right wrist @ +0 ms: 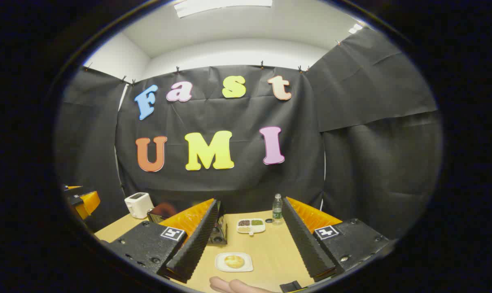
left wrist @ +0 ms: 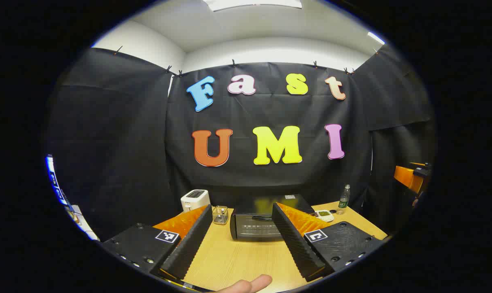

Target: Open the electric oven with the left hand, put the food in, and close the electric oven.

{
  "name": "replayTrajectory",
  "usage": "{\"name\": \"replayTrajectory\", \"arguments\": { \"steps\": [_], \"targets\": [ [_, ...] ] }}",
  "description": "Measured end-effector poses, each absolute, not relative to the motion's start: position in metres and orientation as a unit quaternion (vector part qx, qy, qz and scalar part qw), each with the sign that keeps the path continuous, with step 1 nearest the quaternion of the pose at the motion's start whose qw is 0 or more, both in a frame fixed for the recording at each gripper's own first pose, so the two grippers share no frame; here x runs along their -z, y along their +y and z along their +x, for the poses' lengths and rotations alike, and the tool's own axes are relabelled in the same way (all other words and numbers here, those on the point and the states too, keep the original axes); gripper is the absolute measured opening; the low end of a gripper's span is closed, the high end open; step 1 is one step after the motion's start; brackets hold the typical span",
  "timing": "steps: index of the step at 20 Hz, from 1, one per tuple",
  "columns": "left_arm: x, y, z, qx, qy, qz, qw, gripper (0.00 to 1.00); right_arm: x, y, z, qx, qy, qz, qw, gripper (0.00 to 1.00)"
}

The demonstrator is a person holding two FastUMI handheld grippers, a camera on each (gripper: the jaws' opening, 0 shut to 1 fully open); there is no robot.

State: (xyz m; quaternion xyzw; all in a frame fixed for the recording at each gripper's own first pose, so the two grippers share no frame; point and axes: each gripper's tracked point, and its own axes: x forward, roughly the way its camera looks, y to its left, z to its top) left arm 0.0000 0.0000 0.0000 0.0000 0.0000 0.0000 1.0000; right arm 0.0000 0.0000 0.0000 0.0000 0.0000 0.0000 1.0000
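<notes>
— Where are they in the job?

— At the very start, I'd say. The black box-shaped electric oven (left wrist: 256, 223) sits at the far middle of the pale wooden desk (left wrist: 237, 260), door shut, handle across its top edge untouched. The left tool (left wrist: 241, 236) is held level, well short of it, fingers spread wide with nothing between them, aimed at the door.

— And the food?

— A round golden piece of food (right wrist: 234, 261) on a small white rectangular plate (right wrist: 221, 266), near the front of the desk, just right of the oven. The right tool (right wrist: 246, 240) hangs above it, wide apart, empty, tilted slightly down.

— Next?

— Likely the left one reaches forward, closes on the handle and pulls down.
</notes>
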Motion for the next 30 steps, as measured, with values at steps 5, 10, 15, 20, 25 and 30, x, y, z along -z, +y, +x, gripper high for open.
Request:
{"name": "replayTrajectory", "arguments": {
  "steps": [5, 10, 15, 20, 25, 30],
  "targets": [
    [0.001, -0.002, 0.006, -0.001, 0.003, -0.001, 1.000, 0.96, 0.004, -0.001, 0.006, -0.001, 0.006, -0.022, 1.000, 0.95],
    [0.002, -0.006, 0.009, 0.001, 0.005, -0.002, 1.000, 0.96, 0.008, -0.003, 0.008, -0.005, 0.009, -0.031, 0.999, 0.95],
    [0.001, -0.009, 0.018, 0.003, 0.001, -0.002, 1.000, 0.96, 0.004, -0.003, 0.011, -0.007, 0.004, -0.034, 0.999, 0.95],
    [0.008, -0.025, 0.049, 0.023, 0.011, -0.021, 0.999, 0.96, 0.006, 0.001, 0.012, -0.021, -0.002, -0.031, 0.999, 0.95],
    [0.026, -0.044, 0.097, 0.050, 0.029, -0.029, 0.998, 0.95, 0.016, -0.010, 0.024, -0.022, 0.003, -0.017, 1.000, 0.95],
    [0.072, -0.069, 0.156, 0.060, 0.087, -0.016, 0.994, 0.93, 0.020, -0.033, 0.035, 0.004, -0.006, -0.018, 1.000, 0.95]
  ]
}}
